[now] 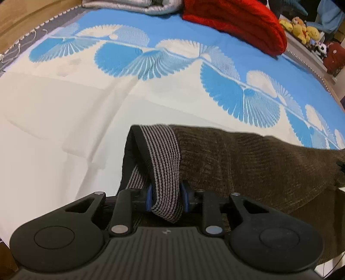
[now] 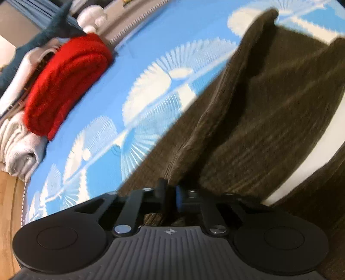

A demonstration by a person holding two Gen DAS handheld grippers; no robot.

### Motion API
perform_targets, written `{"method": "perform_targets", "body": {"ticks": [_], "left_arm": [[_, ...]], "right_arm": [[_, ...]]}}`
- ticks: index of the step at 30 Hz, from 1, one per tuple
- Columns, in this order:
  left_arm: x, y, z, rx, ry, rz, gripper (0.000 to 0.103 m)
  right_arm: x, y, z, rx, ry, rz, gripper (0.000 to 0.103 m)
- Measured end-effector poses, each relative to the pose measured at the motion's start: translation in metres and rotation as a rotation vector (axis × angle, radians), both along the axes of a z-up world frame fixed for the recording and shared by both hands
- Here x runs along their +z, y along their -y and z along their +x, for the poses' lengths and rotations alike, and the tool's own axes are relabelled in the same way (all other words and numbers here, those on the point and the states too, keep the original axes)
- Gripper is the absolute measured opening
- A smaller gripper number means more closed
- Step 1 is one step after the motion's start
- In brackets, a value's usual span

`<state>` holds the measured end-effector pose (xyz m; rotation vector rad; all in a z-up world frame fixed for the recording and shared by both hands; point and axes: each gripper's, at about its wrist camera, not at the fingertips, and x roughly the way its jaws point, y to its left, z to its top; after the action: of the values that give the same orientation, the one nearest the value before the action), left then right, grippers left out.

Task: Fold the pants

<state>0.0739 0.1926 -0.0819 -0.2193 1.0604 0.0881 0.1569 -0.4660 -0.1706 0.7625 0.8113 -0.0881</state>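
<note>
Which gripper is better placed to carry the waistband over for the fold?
Left. The left gripper is shut on the striped waistband of the pants, so it can likely lead. The right gripper pinches plain brown fabric away from the waistband, better suited to follow.

Open bedspread (image 1: 64, 129) lies ahead and to the left of the pants (image 1: 248, 163), flat and unobstructed. At the far edge a red blanket (image 1: 237, 23) and grey bedding (image 1: 129, 6) block passage (stuffed toys (image 1: 301, 30) crowd a ledge beyond).
</note>
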Motion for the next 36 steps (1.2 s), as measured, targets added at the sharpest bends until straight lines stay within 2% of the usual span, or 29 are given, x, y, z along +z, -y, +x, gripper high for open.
{"method": "perform_targets", "body": {"ticks": [2, 6, 8, 10, 12, 15, 16, 18, 20, 23, 25, 28, 30, 33, 34, 36], "left_arm": [[0.007, -0.003, -0.003, 0.017, 0.038, -0.004, 0.025], [0.023, -0.019, -0.018, 0.075, 0.120, -0.035, 0.022], [0.027, -0.026, -0.029, 0.095, 0.136, -0.010, 0.022], [0.024, -0.032, -0.036, 0.115, 0.113, 0.011, 0.022], [0.017, -0.036, -0.037, 0.123, 0.063, 0.041, 0.022], [0.001, -0.031, -0.034, 0.103, -0.044, 0.081, 0.026], [-0.001, -0.029, -0.033, 0.103, -0.055, 0.102, 0.031], [0.000, -0.029, -0.033, 0.115, -0.049, 0.116, 0.036], [0.000, -0.032, -0.033, 0.138, -0.049, 0.090, 0.036], [-0.001, -0.035, -0.031, 0.155, -0.050, 0.068, 0.043], [-0.002, -0.034, -0.029, 0.160, -0.055, 0.068, 0.044], [-0.002, -0.031, -0.027, 0.158, -0.057, 0.076, 0.045], [-0.002, -0.028, -0.026, 0.158, -0.061, 0.088, 0.046], [-0.004, -0.023, -0.023, 0.153, -0.066, 0.106, 0.048], [-0.004, -0.022, -0.022, 0.151, -0.068, 0.111, 0.049], [-0.004, -0.018, -0.021, 0.150, -0.070, 0.122, 0.049]], "right_arm": [[0.022, -0.002, -0.010, -0.002, 0.045, -0.016, 0.007], [0.091, -0.021, -0.060, 0.034, 0.133, -0.167, 0.006], [0.114, -0.029, -0.098, 0.013, 0.135, -0.206, 0.006], [0.122, -0.040, -0.146, -0.012, 0.085, -0.225, 0.006], [0.108, -0.052, -0.184, -0.015, 0.006, -0.236, 0.007], [0.057, -0.063, -0.215, 0.073, -0.187, -0.227, 0.009], [0.036, -0.057, -0.220, 0.095, -0.258, -0.187, 0.009], [0.018, -0.034, -0.230, 0.021, -0.320, -0.082, 0.015], [0.024, -0.004, -0.236, -0.066, -0.266, -0.021, 0.016], [0.050, 0.057, -0.244, -0.251, -0.130, -0.061, 0.016], [0.055, 0.100, -0.253, -0.387, -0.092, -0.072, 0.018], [0.041, 0.157, -0.268, -0.554, -0.112, -0.061, 0.018], [0.018, 0.183, -0.273, -0.604, -0.148, -0.013, 0.018], [-0.020, 0.207, -0.278, -0.642, -0.200, 0.180, 0.022], [-0.025, 0.211, -0.274, -0.639, -0.202, 0.210, 0.022], [-0.026, 0.210, -0.260, -0.605, -0.205, 0.189, 0.022]]}}
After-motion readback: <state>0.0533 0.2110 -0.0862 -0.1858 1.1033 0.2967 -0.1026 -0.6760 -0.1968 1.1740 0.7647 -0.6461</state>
